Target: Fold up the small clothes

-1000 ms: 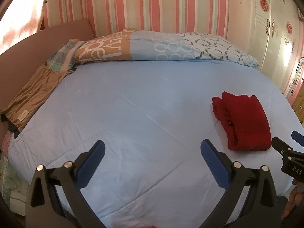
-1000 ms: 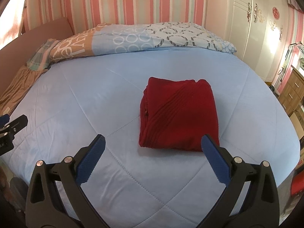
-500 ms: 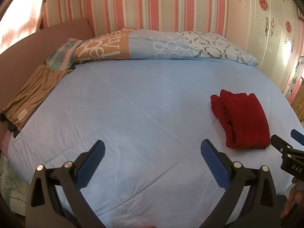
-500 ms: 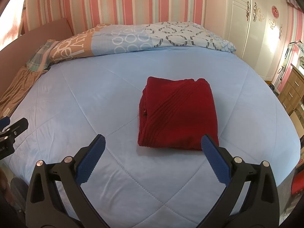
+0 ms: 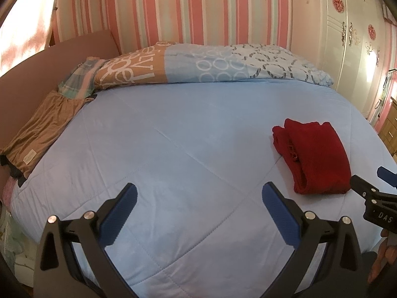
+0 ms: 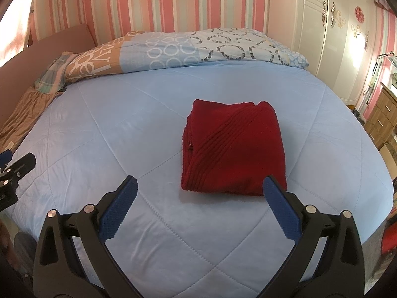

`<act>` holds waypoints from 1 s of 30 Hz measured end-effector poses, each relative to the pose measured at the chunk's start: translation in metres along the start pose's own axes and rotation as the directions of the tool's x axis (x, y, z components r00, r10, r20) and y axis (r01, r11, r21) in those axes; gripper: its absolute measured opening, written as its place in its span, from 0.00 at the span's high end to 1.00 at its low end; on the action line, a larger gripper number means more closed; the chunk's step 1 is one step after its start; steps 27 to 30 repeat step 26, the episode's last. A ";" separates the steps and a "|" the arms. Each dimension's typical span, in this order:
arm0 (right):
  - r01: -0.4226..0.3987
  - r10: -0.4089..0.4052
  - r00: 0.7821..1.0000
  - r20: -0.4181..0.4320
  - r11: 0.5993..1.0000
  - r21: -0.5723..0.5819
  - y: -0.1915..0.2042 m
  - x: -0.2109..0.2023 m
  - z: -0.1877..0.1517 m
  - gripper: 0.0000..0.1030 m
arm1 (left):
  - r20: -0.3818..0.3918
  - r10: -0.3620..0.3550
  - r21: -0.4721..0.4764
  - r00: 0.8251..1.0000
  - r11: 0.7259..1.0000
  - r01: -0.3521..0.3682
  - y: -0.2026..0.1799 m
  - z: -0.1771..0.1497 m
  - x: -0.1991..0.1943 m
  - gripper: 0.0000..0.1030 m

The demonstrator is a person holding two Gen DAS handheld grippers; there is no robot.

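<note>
A dark red knitted garment (image 6: 233,149) lies folded into a neat rectangle on the light blue quilt (image 6: 99,149). My right gripper (image 6: 199,191) hovers open just short of its near edge, nothing between the blue pads. In the left wrist view the red garment (image 5: 315,156) sits far to the right. My left gripper (image 5: 198,197) is open over bare quilt (image 5: 173,149), well left of the garment. The tip of the right gripper (image 5: 372,193) shows at that view's right edge.
A patterned duvet (image 5: 198,64) is rolled along the head of the bed. A brown garment (image 5: 37,136) and a plaid cloth (image 5: 79,79) lie at the left edge by the headboard. A white wardrobe (image 6: 335,37) and wooden drawers (image 6: 382,119) stand right.
Both grippers have drawn back and tilted up slightly, so the red garment sits a little higher in both views. Both stay open; the garment has not moved.
</note>
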State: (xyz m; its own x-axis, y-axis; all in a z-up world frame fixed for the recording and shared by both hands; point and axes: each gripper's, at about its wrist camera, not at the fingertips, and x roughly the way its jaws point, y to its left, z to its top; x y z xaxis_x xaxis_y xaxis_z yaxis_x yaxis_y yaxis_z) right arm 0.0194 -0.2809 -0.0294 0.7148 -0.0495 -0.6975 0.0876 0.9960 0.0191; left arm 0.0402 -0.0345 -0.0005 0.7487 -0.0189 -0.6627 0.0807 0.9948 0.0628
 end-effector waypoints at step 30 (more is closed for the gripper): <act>-0.009 0.009 1.000 0.003 1.000 0.010 -0.003 -0.001 -0.005 0.03 | -0.049 -0.037 -0.030 0.998 0.999 0.036 0.012 -0.001 -0.002 0.02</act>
